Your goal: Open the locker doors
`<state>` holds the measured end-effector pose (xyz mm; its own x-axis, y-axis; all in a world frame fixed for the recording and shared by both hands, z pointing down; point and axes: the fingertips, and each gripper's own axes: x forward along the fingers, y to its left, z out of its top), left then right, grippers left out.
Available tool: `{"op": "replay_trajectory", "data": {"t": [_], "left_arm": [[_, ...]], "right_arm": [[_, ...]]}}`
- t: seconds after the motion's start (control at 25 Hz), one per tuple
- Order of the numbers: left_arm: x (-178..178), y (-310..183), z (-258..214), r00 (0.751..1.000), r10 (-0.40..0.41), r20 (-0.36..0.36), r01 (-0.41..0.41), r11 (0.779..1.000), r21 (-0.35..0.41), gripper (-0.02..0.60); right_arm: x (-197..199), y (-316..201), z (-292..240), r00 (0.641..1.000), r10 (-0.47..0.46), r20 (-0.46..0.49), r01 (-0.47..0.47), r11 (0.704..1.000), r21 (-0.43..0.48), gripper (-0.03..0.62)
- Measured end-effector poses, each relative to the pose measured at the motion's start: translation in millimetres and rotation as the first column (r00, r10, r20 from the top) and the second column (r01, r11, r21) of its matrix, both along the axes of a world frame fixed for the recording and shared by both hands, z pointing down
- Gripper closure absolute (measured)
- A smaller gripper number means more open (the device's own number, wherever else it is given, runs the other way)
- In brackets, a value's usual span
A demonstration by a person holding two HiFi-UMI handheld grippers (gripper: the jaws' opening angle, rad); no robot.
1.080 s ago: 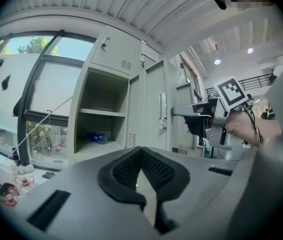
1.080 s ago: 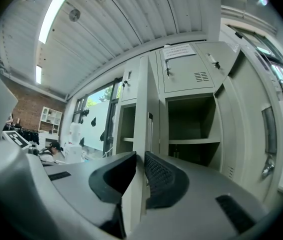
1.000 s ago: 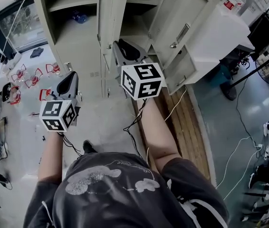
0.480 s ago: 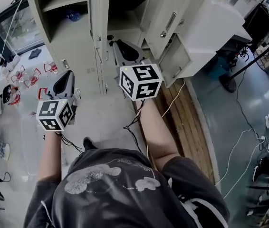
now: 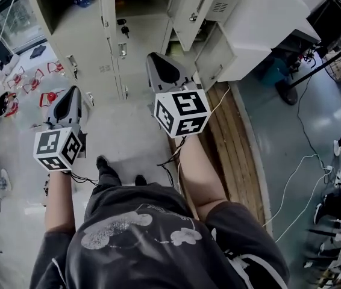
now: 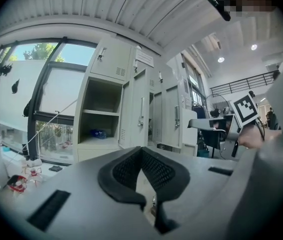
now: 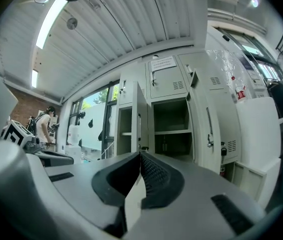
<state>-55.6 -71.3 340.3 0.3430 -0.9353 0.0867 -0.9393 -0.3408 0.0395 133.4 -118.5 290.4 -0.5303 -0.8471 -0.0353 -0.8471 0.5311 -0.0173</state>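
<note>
The grey lockers (image 5: 119,47) stand ahead of me, and several of their doors hang open. In the right gripper view one open compartment (image 7: 170,129) sits dead ahead with its door (image 7: 209,126) swung right. The left open compartment (image 6: 101,114) has a shelf and a blue bottle (image 6: 97,133). My right gripper (image 5: 152,57) hangs in the air short of the lockers, jaws shut on nothing. My left gripper (image 5: 74,90) is lower left, also shut and empty. Their closed tips show in the left gripper (image 6: 141,149) and right gripper (image 7: 140,154) views.
A low locker door (image 5: 218,53) juts out at the right beside a white cabinet (image 5: 273,23). Wooden planks (image 5: 234,143) and cables (image 5: 297,179) lie on the floor to my right. Red clamps (image 5: 29,86) lie by the window on the left. A person (image 7: 44,126) stands far left.
The lockers have slid up the head view as I stepped back, and my feet now show. Both grippers came away from the lockers with me.
</note>
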Motion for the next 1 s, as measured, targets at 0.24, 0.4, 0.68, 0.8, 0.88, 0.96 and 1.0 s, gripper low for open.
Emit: {"op": "replay_trajectory", "data": {"t": [0.24,0.4,0.68,0.8,0.88,0.96,1.0], "left_arm": [[12.5,29.5,30.9,1.000,0.015,0.005,-0.015,0.998,-0.064,0.574],[12.4,39.2,50.4,1.000,0.028,-0.005,-0.029,0.994,-0.105,0.574],[2.2,69.0,65.7,0.998,0.057,-0.021,-0.060,0.987,-0.151,0.574],[-12.3,87.2,65.6,0.998,0.063,-0.024,-0.066,0.987,-0.150,0.574],[-23.2,98.3,64.0,0.998,0.059,-0.029,-0.063,0.987,-0.145,0.574],[-32.3,110.4,61.9,0.998,0.060,-0.035,-0.065,0.988,-0.140,0.574],[-36.6,116.6,60.9,0.997,0.062,-0.038,-0.066,0.988,-0.137,0.574]], "right_arm": [[4.1,25.2,46.6,0.998,-0.018,-0.057,0.014,0.997,-0.075,0.565],[13.3,41.1,77.7,0.997,0.003,-0.074,-0.012,0.991,-0.130,0.565],[40.6,73.6,107.5,0.989,0.082,-0.124,-0.108,0.971,-0.213,0.565],[25.0,97.6,111.8,0.983,0.069,-0.170,-0.104,0.973,-0.206,0.565],[16.7,111.2,114.2,0.981,0.075,-0.179,-0.112,0.973,-0.204,0.565],[12.4,124.0,114.6,0.981,0.093,-0.171,-0.128,0.970,-0.206,0.565],[10.6,130.5,114.6,0.981,0.103,-0.166,-0.137,0.969,-0.207,0.565]]}}
